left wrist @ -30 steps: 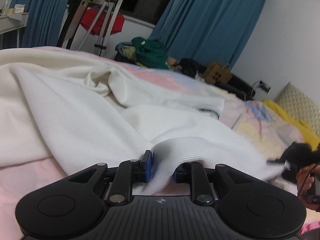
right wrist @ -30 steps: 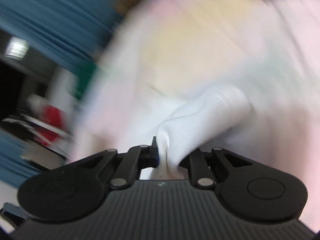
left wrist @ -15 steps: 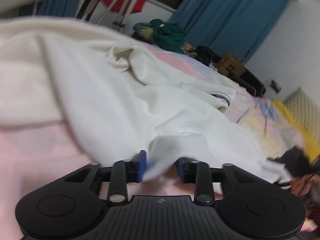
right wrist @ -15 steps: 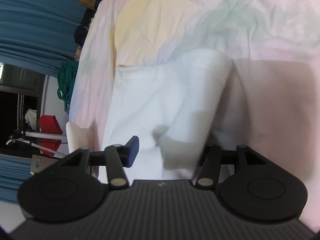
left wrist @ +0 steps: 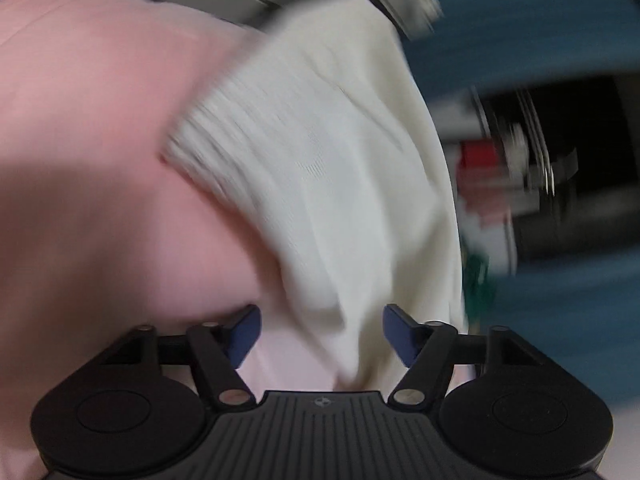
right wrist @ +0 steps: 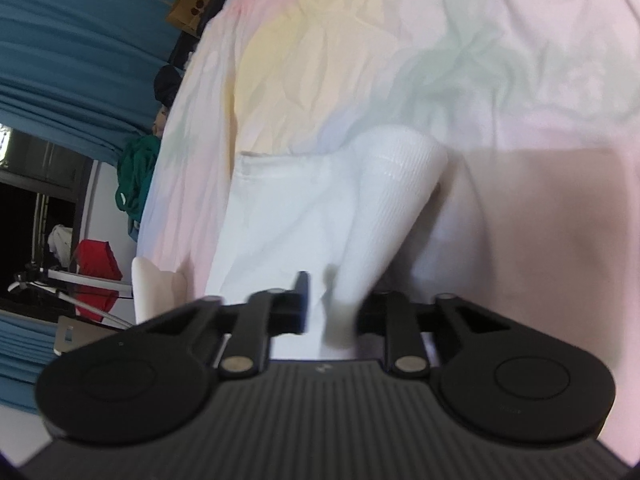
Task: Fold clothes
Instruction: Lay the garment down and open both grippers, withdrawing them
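Observation:
A white knit sweater lies on a pink and pastel bedsheet. In the blurred left wrist view my left gripper is wide open above it, with its ribbed cuff ahead and nothing held. In the right wrist view my right gripper has its jaws narrowed around a ribbed fold of the same sweater, which runs between the fingers; the sweater body spreads flat to the left.
The pastel bedsheet stretches ahead of the right gripper. Blue curtains, a green garment heap, a red item with a tripod and a cardboard box stand beyond the bed edge.
My left gripper has opened, let go of the sweater and swung sharply to a new heading. My right gripper opened half a second ago and has now narrowed on the ribbed fold.

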Action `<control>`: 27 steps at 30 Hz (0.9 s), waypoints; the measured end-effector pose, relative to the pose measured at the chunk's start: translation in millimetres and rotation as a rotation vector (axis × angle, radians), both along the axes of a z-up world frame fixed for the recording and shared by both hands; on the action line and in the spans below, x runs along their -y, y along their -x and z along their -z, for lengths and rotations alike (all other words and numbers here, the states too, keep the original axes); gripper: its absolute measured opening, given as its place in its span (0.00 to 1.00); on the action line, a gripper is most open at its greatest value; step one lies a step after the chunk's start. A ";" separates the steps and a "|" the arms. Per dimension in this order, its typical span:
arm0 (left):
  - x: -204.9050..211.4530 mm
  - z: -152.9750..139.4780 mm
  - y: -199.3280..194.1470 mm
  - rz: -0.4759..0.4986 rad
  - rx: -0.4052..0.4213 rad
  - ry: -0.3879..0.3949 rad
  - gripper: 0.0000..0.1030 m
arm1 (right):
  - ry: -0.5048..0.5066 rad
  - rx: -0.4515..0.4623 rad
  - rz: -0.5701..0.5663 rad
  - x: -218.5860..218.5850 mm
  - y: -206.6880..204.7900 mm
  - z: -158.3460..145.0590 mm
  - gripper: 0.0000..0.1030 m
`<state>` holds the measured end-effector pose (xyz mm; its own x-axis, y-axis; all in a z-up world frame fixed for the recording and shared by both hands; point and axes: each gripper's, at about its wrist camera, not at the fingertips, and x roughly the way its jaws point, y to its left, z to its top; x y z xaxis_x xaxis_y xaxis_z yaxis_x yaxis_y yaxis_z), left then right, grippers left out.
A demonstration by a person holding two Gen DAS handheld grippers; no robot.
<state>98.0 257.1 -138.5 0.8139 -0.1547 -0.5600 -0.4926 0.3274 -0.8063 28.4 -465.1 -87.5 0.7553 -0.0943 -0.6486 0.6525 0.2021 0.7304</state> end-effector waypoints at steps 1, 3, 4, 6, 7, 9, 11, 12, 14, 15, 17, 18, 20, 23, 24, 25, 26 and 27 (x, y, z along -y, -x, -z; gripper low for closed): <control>-3.9 -0.9 -3.5 -0.011 -0.002 -0.008 0.64 | 0.011 0.008 0.000 0.3 -2.1 -1.1 0.08; -11.8 -2.7 -10.5 -0.033 -0.005 -0.024 0.57 | 0.049 0.032 -0.003 1.6 -5.8 -6.4 0.07; -15.7 -3.5 -14.0 -0.044 -0.006 -0.031 0.43 | 0.069 0.045 -0.005 2.3 -7.5 -9.2 0.06; -23.2 -4.2 -18.6 -0.057 -0.013 -0.028 0.29 | 0.108 0.076 0.007 5.1 -8.7 -14.9 0.06; -26.6 -3.6 -19.0 -0.058 -0.019 -0.013 0.22 | 0.124 0.093 0.016 7.3 -8.6 -17.1 0.06; -35.2 -8.4 -15.4 -0.070 -0.026 0.009 0.16 | 0.151 0.122 0.031 11.9 -8.1 -20.6 0.06; -41.2 -24.7 -10.0 -0.075 -0.011 -0.029 0.09 | 0.170 0.139 0.037 16.8 -7.1 -21.7 0.06; -45.4 -36.6 -6.0 -0.073 -0.004 -0.058 0.09 | 0.181 0.141 0.035 19.3 -7.2 -21.9 0.06; -55.2 -61.7 1.7 -0.064 0.009 -0.114 0.08 | 0.195 0.145 0.042 25.1 -5.9 -21.5 0.06; -60.7 -74.1 4.9 -0.055 0.016 -0.137 0.08 | 0.195 0.152 0.050 28.1 -4.5 -21.2 0.06; -75.4 -97.9 10.4 -0.035 0.020 -0.164 0.08 | 0.208 0.172 0.065 32.8 0.3 -22.1 0.06; -83.0 -109.8 13.1 -0.025 0.021 -0.176 0.07 | 0.223 0.181 0.070 34.2 2.7 -23.6 0.06; -98.2 -131.1 17.6 0.001 0.019 -0.187 0.07 | 0.234 0.203 0.084 36.6 9.0 -25.6 0.06; -117.7 -152.9 21.8 0.052 0.002 -0.201 0.06 | 0.226 0.207 0.108 39.3 15.9 -28.1 0.06; -125.7 -155.4 26.9 0.064 -0.005 -0.212 0.06 | 0.227 0.205 0.118 39.1 18.6 -29.1 0.06; -134.1 -157.2 32.9 0.075 -0.011 -0.223 0.06 | 0.231 0.200 0.129 38.1 21.8 -30.2 0.06; -142.6 -158.9 38.9 0.087 -0.018 -0.234 0.06 | 0.244 0.182 0.135 36.8 23.8 -32.1 0.06; -144.9 -157.0 42.2 0.096 -0.031 -0.243 0.06 | 0.263 0.155 0.137 35.2 25.1 -34.5 0.06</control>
